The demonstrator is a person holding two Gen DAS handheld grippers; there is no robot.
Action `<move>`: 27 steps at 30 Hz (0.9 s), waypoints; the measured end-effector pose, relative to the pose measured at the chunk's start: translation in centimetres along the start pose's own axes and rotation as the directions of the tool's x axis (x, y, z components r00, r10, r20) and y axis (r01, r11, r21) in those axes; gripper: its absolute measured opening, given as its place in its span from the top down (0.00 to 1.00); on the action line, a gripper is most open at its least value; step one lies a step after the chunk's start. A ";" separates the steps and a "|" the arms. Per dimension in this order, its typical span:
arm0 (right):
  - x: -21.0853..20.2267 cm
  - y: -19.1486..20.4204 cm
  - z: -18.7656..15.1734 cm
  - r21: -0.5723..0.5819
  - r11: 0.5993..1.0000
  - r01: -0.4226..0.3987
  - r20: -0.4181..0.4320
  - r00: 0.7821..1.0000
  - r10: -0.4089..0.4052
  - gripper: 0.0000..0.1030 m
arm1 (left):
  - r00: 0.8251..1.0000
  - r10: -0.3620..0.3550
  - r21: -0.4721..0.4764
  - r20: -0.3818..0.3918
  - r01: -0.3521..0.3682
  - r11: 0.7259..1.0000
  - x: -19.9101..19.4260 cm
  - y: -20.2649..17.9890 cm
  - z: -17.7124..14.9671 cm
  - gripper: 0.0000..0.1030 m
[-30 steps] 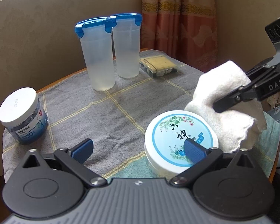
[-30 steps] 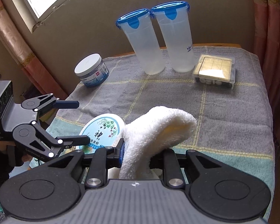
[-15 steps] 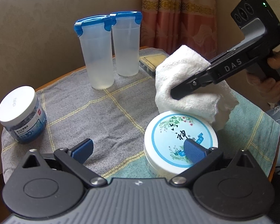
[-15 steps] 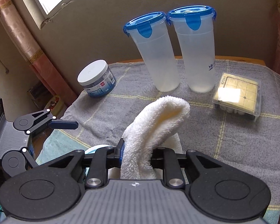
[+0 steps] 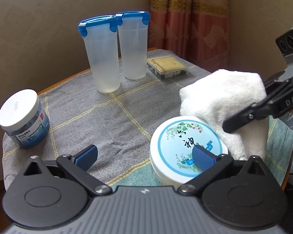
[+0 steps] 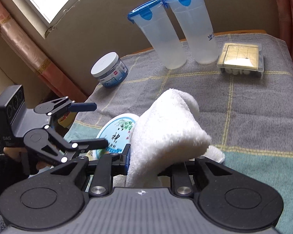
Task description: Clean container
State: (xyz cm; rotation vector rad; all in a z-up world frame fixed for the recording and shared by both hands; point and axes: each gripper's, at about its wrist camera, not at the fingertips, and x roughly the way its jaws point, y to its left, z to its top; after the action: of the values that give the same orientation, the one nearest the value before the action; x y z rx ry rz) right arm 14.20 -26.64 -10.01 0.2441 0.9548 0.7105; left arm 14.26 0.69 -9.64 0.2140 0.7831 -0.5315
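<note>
The left hand-held gripper [image 5: 144, 156] has the round container [image 5: 187, 148] under its right finger.

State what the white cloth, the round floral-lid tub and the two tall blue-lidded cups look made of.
White cloth: soft terry or fleece, going by its fluffy pile and limp folds. Round tub: probably plastic, white, smooth, with a glossy printed label on its lid. Tall cups: frosted translucent plastic, as the wall shows dimly through them; blue clip lids, apparently plastic too.

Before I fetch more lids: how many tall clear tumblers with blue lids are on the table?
2. The left tumbler and the right tumbler stand upright, side by side at the table's far edge, beside the flat clear box. None seems hidden.
</note>
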 end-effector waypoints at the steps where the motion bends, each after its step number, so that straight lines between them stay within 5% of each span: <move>1: -0.4 0.4 -0.4 -0.008 1.000 0.004 0.005 1.000 -0.004 0.76 | 1.000 0.002 -0.003 0.000 -0.002 1.000 0.0 0.0 0.0 0.00; 7: -2.9 1.7 -2.2 -0.019 1.000 0.022 0.067 0.998 -0.020 0.78 | 0.999 0.031 0.017 0.019 -0.032 0.999 -0.3 -1.1 0.0 0.00; 13: -5.8 1.5 -2.7 0.005 0.999 0.049 0.156 0.987 -0.049 0.80 | 0.998 -0.012 -0.012 0.058 0.013 1.000 -0.9 -2.7 -0.1 0.00; 27: -9.6 1.1 -4.1 -0.002 0.995 0.096 0.233 0.968 -0.093 0.84 | 1.000 0.029 -0.082 0.012 -0.028 0.996 2.0 -5.4 -0.1 0.00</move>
State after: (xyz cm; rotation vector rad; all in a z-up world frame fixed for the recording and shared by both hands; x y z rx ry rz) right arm 6.81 -32.56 -5.47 0.2620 0.7325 0.5859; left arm 12.52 -4.59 -11.10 0.1459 0.7861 -0.4729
